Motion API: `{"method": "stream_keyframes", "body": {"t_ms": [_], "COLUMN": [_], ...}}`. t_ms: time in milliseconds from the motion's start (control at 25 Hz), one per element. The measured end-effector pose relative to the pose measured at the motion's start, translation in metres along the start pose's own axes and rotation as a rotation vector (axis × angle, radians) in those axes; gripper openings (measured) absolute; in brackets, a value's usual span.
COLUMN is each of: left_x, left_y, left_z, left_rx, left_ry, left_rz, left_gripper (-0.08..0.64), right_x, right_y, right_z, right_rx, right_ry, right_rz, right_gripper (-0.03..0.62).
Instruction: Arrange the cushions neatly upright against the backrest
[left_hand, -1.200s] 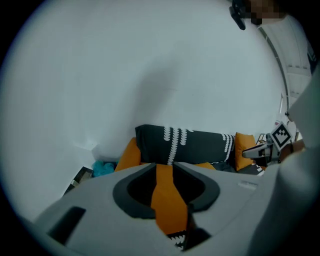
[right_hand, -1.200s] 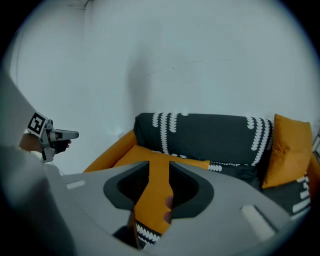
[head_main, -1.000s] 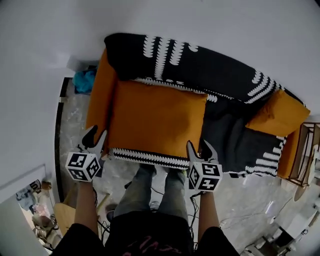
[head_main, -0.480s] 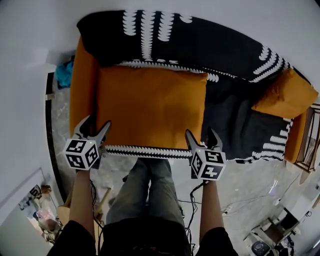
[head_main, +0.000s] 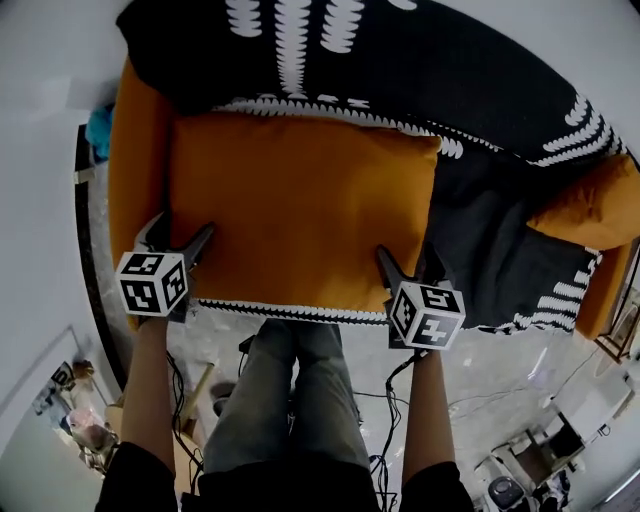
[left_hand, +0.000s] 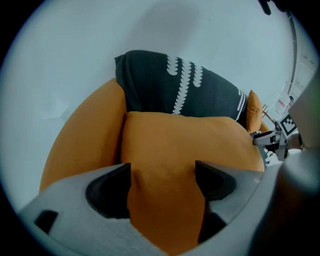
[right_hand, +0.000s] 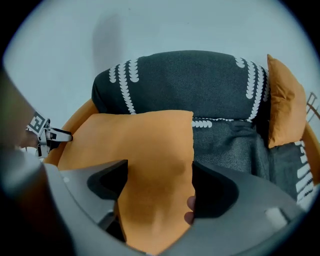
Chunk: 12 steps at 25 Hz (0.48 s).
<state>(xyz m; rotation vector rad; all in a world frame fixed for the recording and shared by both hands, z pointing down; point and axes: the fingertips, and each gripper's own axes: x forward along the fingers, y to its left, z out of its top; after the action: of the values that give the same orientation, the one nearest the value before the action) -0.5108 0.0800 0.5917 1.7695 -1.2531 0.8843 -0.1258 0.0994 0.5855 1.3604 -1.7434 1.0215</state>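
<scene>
while both pairs of jaws have just been opening and stand wide, the left gripper (head_main: 180, 233) straddles the big orange cushion (head_main: 300, 205) at its near left corner and the right gripper (head_main: 406, 257) at its near right corner. the cushion lies on the seat, its far edge against the black-draped backrest (head_main: 430, 75); a smaller orange cushion (head_main: 600, 205) leans well off its right side.

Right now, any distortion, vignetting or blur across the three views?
Head view: strong fisheye, the sofa bows outward, even light, sharp. Left gripper view: black round vignette, dim bluish cast, orange cushion soft near the lens. Right gripper view: same vignette, faint shadow on the wall.
</scene>
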Motion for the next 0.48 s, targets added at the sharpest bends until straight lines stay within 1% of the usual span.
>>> {"method": "stream_keyframes", "body": {"t_ms": [120,280,360,480], "left_x": [0.018,0.037,0.042,0.047], "left_y": [0.008,0.011,0.01,0.005], "left_z": [-0.002,-0.004,-0.006,-0.007], "left_rx": [-0.005,-0.033,-0.049,-0.059], "left_ry": [0.043,0.067,0.076,0.085], "left_rz": [-0.001,-0.042,-0.068,-0.108], "left_gripper": [0.451,0.471,0.476,0.457], "right_x": [0.019,0.038,0.042,0.046], "right_y": [-0.005,-0.007,-0.01,-0.016], "right_z": [-0.002,-0.002,-0.005,-0.011], "right_rx": [0.007,0.014,0.035,0.105], "right_ry": [0.043,0.067,0.085,0.112], "right_rz": [0.017,0.054,0.072,0.111], "right_gripper": [0.446,0.455,0.481,0.529]}}
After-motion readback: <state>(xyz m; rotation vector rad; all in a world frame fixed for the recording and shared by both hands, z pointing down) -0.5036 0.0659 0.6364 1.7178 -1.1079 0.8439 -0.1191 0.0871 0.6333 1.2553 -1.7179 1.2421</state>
